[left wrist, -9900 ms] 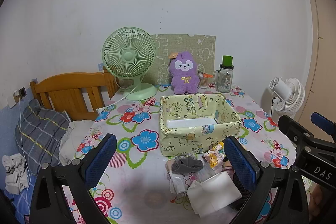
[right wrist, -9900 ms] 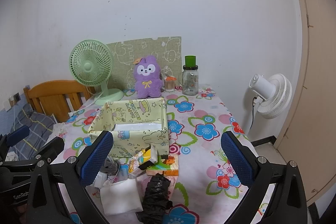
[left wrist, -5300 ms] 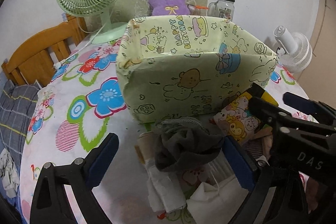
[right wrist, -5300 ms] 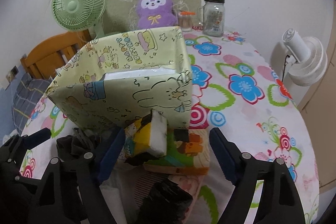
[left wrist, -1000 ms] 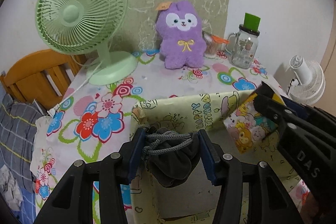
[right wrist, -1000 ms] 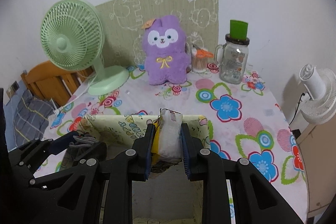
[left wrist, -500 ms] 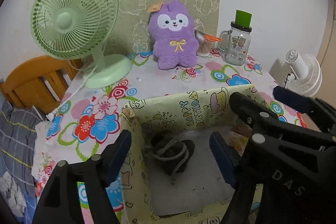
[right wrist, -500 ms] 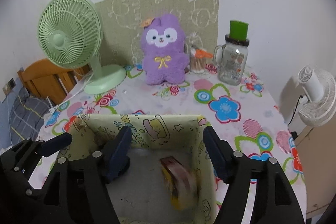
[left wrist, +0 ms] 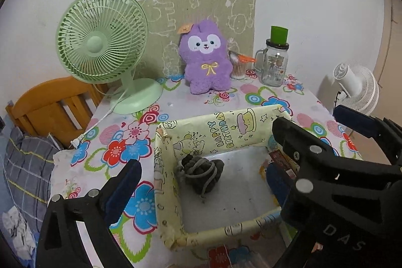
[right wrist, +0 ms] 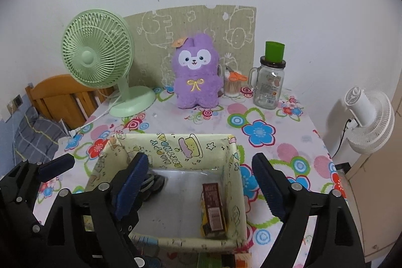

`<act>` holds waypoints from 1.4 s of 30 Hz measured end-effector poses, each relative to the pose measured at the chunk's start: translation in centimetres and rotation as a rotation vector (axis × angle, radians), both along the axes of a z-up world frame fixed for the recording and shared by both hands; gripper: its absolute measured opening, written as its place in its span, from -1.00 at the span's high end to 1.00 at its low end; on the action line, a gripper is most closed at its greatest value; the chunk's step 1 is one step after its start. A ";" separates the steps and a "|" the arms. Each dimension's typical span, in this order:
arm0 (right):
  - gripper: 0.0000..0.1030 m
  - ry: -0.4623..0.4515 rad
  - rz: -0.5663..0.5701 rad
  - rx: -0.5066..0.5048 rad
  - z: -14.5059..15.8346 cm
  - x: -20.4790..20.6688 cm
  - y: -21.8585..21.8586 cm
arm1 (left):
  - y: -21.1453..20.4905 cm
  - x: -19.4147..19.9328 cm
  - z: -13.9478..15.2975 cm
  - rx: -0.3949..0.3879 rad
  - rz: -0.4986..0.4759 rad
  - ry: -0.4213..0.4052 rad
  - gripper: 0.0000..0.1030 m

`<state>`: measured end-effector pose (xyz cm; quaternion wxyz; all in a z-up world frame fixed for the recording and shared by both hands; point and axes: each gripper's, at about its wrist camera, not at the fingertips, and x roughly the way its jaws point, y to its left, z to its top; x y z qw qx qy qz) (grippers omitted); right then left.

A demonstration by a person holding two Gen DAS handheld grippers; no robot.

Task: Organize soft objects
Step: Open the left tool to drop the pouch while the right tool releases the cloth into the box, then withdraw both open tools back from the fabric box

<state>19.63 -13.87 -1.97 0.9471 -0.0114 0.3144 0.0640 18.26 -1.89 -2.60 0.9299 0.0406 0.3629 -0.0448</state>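
A yellow-green cartoon-print box [left wrist: 226, 127] [right wrist: 173, 147] stands on the flowered tablecloth. A dark grey corded fabric bundle [left wrist: 201, 172] lies on the box floor at the left; the right wrist view shows only part of the bundle [right wrist: 154, 183] behind a finger. A brown and yellow packet [right wrist: 212, 207] lies along the right wall, and the right gripper's arm mostly hides the packet [left wrist: 279, 157]. My left gripper [left wrist: 201, 187] hangs above the box, jaws opening, nothing between them. My right gripper [right wrist: 201, 180] hangs beside it, jaws also opening and empty.
At the back stand a green desk fan [left wrist: 100, 42], a purple plush [left wrist: 206, 57], a cotton-swab cup [left wrist: 237, 67] and a glass jar with a green lid [left wrist: 273, 64]. A wooden chair [left wrist: 50, 104] is at the left, a white fan [left wrist: 356, 89] off the table's right edge.
Both grippers let go: the grey bundle and the packet dropped to the box floor. The jaws widened, and both grippers drew back and up from the box.
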 end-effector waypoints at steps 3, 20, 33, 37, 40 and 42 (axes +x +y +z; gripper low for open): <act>-0.75 -0.015 -0.001 0.001 0.5 -1.1 -0.1 | -0.2 -0.9 0.4 0.001 -0.001 -0.004 -0.95; -0.88 -0.076 -0.001 0.013 2.5 -6.5 -0.7 | -0.4 -6.2 2.4 -0.016 -0.009 -0.069 -0.96; -0.88 -0.104 -0.005 0.013 3.1 -9.9 -1.1 | -0.4 -9.4 2.5 -0.018 -0.002 -0.093 -0.96; -0.88 -0.106 -0.006 0.013 3.0 -10.4 -1.2 | -0.3 -10.3 2.4 -0.018 0.003 -0.099 -0.95; -0.88 -0.109 -0.009 0.013 2.8 -11.2 -1.3 | -0.2 -11.0 2.3 -0.020 0.003 -0.109 -0.95; -0.88 -0.108 -0.011 0.017 2.7 -11.7 -1.4 | -0.1 -11.4 2.2 -0.018 0.003 -0.114 -0.95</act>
